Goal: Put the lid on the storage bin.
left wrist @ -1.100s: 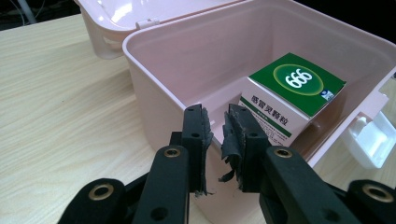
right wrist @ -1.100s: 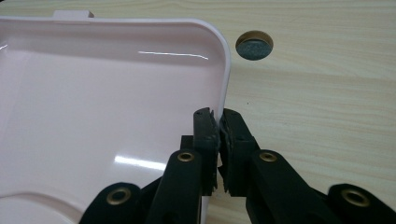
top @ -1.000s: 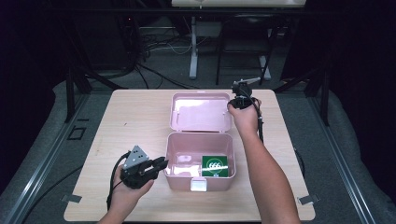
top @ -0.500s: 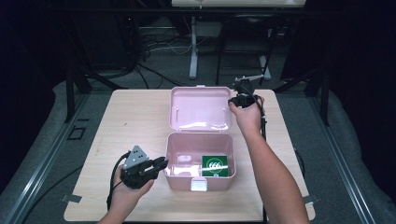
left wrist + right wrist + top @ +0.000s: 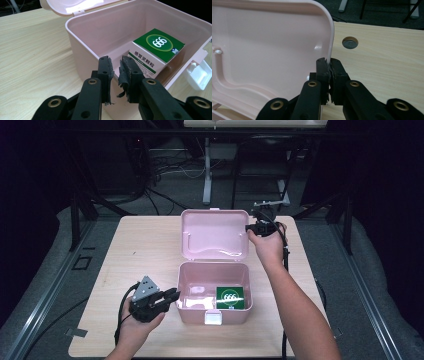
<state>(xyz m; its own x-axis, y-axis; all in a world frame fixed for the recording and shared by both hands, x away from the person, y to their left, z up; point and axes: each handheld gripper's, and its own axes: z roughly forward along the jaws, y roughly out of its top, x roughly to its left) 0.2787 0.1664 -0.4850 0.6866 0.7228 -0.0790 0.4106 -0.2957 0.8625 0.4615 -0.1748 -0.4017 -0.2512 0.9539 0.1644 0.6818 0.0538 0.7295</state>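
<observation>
- The pink plastic box sits mid-surface, lid up; the right claw pinches the lid's edge.
- The left claw pinches the box's left wall.
- A green-topped carton lies inside; closing the lid seems left.

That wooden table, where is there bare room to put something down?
The table is bare left of the pink box and its lid, behind the left gripper. Crowded: the strip right of the box, under the forearm holding the right gripper.
</observation>
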